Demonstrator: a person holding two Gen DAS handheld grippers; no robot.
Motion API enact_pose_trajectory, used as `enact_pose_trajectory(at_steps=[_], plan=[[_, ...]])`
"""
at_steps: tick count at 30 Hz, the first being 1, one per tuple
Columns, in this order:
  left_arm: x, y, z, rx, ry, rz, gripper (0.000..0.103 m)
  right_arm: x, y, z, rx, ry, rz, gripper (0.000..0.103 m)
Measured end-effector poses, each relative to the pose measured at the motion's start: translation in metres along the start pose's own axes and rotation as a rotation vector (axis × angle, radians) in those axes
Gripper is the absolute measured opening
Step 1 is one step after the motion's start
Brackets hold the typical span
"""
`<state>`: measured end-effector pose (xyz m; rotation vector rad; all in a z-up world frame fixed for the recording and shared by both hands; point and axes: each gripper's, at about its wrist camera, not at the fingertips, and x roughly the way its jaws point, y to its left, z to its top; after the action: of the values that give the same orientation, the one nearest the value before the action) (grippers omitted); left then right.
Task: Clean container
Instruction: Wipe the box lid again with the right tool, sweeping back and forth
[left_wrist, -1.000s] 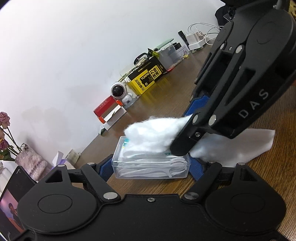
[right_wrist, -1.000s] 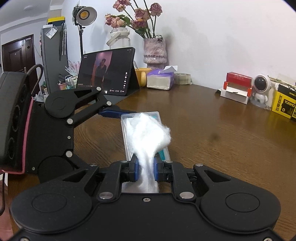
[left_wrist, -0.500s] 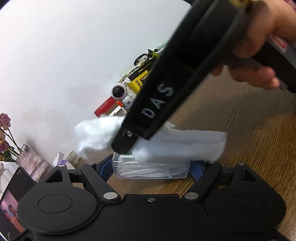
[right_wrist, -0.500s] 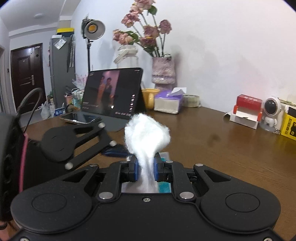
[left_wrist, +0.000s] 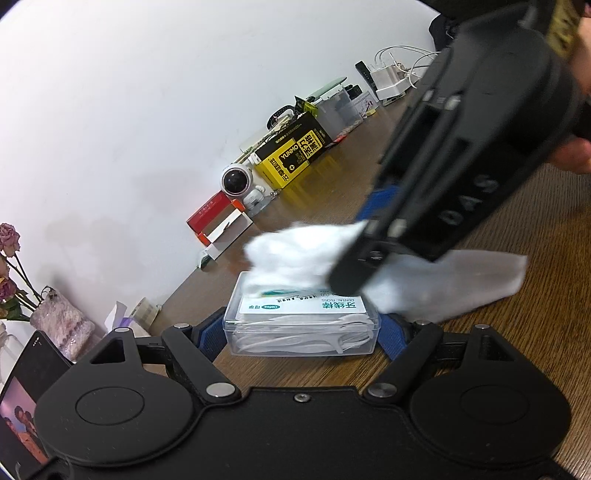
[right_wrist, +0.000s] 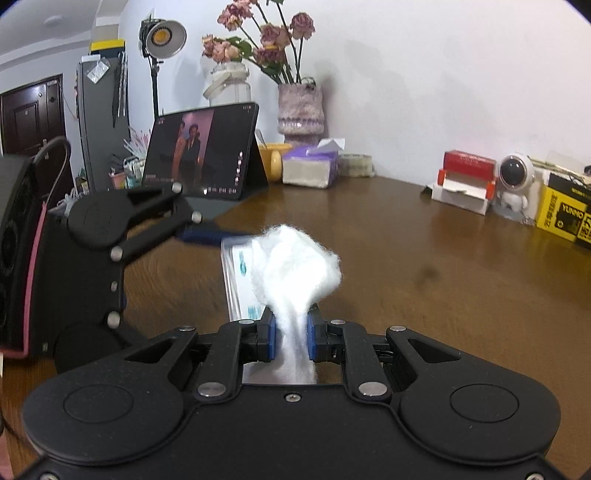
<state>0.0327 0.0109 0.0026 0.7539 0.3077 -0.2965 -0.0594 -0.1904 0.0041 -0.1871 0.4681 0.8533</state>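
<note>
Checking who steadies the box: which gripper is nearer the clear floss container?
Left gripper: its fingers flank the container. The right gripper hovers above, holding a white cloth.

Home — flowers (right_wrist: 266, 33) (dried), tablet (right_wrist: 201, 151)

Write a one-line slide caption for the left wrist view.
Left gripper steadies clear floss box while right gripper wipes its lid with white cloth.

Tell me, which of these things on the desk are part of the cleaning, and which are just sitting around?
In use:
clear plastic box, gripped by the left gripper
white cotton wad, pinched in the right gripper, resting on the lid

Just lying about:
tablet
tissue pack
vase of flowers
astronaut figure
yellow box
</note>
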Motion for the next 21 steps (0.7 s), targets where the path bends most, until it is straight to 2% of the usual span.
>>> enact_pose_trajectory(at_steps=[3,9,13,21], plan=[[0.001,0.000,-0.003,0.000,0.000,0.001,0.081,-0.002,0.004,-0.002,-0.009,0.004,0.004,0.016],[-0.001,0.000,-0.005,0.001,-0.001,0.002,0.081,0.005,0.014,0.020,-0.041,-0.055,0.050,0.016],[0.002,-0.001,-0.007,0.001,-0.001,0.002,0.081,0.014,0.019,0.035,-0.067,-0.086,0.029,0.016],[0.040,0.044,-0.019,0.001,-0.001,0.002,0.081,0.014,0.007,0.028,-0.028,-0.073,-0.008,0.016]])
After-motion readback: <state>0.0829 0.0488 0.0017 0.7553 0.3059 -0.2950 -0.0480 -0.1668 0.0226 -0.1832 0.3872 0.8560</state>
